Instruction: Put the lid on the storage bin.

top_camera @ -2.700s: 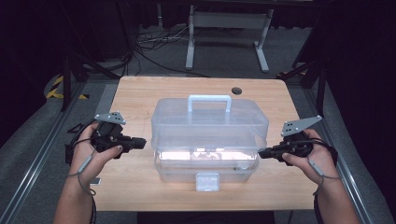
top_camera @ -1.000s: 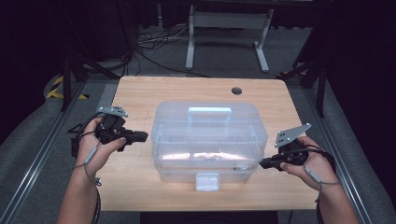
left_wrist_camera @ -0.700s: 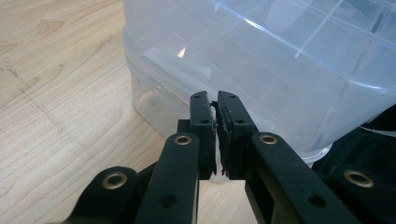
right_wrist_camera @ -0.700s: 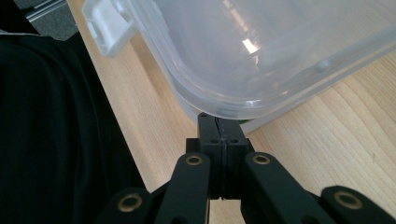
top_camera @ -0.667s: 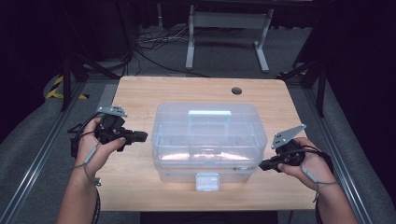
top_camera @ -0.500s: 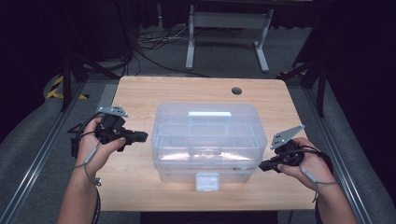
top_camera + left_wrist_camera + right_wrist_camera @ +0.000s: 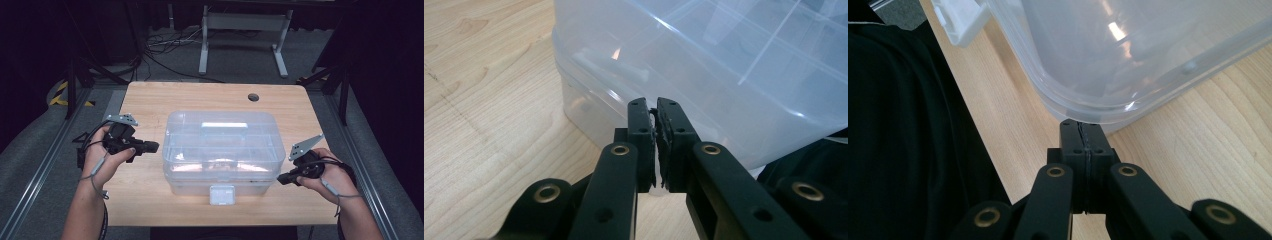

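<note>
Both my tongs, left (image 7: 154,147) and right (image 7: 281,179), sit closed and empty, flanking the clear storage box (image 7: 220,150) on the counter (image 7: 150,102).

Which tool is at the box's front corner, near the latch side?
The right tool: its shut tip sits at the clear box's front corner. The left tool is farther back, at its side.

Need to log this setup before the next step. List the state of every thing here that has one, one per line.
clear plastic box: lid down, upright on the table.
front latch: folded down flat against the box front.
handle: lying flat on the lid.
left gripper: shut, empty, tips at the box's side.
right gripper: shut, empty, tips at the box's lower corner.
</note>
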{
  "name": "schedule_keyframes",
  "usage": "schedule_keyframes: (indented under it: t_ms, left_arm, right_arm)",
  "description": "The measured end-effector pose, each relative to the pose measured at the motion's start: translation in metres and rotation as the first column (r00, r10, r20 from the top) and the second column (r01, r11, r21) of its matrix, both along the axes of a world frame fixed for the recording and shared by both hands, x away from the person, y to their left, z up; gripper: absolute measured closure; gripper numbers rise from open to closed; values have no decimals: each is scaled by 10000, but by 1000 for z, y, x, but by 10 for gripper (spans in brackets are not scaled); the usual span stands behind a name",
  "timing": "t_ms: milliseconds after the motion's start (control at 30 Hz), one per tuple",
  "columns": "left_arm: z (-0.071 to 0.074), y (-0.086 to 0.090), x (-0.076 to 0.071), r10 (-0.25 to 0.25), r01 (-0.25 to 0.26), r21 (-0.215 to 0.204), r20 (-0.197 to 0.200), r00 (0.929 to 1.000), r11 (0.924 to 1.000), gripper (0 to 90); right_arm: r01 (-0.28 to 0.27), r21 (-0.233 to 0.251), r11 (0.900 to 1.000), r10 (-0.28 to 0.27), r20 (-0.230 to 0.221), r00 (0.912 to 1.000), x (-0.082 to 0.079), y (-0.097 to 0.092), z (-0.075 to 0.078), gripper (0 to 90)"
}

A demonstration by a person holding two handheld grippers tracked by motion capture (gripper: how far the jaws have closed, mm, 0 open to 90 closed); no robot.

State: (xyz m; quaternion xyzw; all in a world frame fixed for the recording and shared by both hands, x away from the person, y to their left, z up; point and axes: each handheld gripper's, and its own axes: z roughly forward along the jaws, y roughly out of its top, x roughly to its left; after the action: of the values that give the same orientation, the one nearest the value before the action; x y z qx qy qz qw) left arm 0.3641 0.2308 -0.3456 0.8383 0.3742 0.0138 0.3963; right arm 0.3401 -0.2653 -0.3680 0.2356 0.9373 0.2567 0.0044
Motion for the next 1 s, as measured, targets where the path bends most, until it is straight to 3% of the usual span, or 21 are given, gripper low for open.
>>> schedule_keyframes:
  t_ms: [167,533,1000]
  left_arm:
    - [0,1,0,17,-17,-19,-8,10000,10000,855]
    - [0,2,0,73,-73,-83,-7,10000,9999,853]
    - [0,11,-9,575,-557,-374,502,9971,9977,788]
  right_arm:
    - [19,-234,9997,-22,-88,10000,0,0,-2,900]
    - [257,123,9996,-258,30,9997,0,-9,3,900]
    - [161,850,9963,-190,339,9992,1,-18,19,900]
